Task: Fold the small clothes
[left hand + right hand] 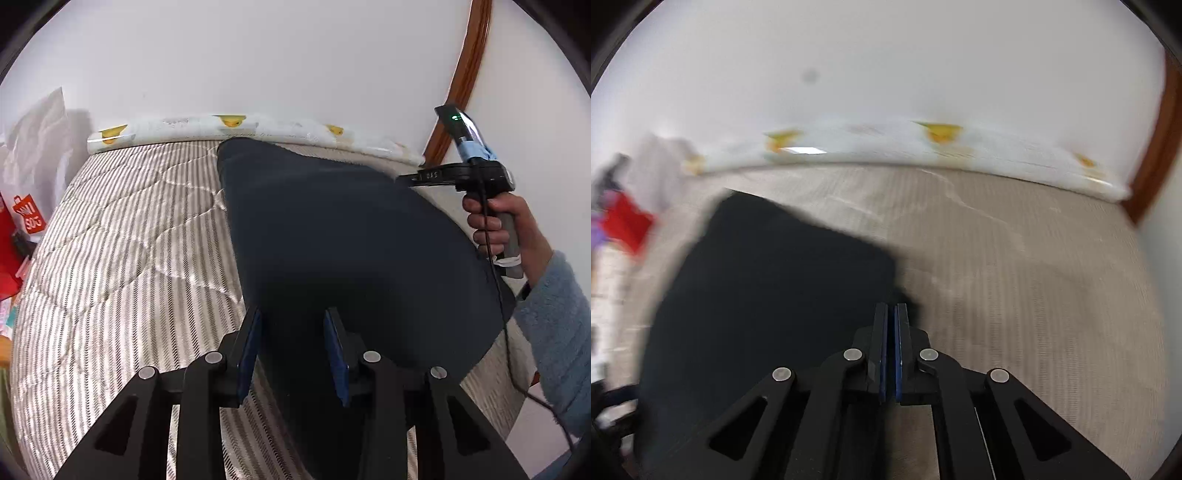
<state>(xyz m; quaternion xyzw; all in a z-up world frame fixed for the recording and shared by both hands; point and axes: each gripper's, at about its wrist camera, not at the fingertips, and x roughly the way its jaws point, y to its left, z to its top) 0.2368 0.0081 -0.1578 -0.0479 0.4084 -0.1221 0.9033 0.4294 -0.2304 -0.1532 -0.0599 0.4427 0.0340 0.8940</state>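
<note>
A dark navy garment (351, 251) lies flat on the striped beige mattress (122, 258). My left gripper (293, 314) is open, its blue pads hovering over the garment's near left edge. My right gripper shows in the left wrist view (402, 180) at the garment's far right edge, held by a hand in a blue sleeve. In the blurred right wrist view the right gripper (891, 306) has its pads pressed together beside the garment's (768, 288) right corner; whether cloth is pinched between them is not clear.
A rolled white pad with yellow ducks (236, 127) lines the mattress's far edge by the white wall. A red bag (22, 221) and white bags sit at the left. A wooden frame (461, 85) stands at the right. A cable (502, 314) hangs from the right gripper.
</note>
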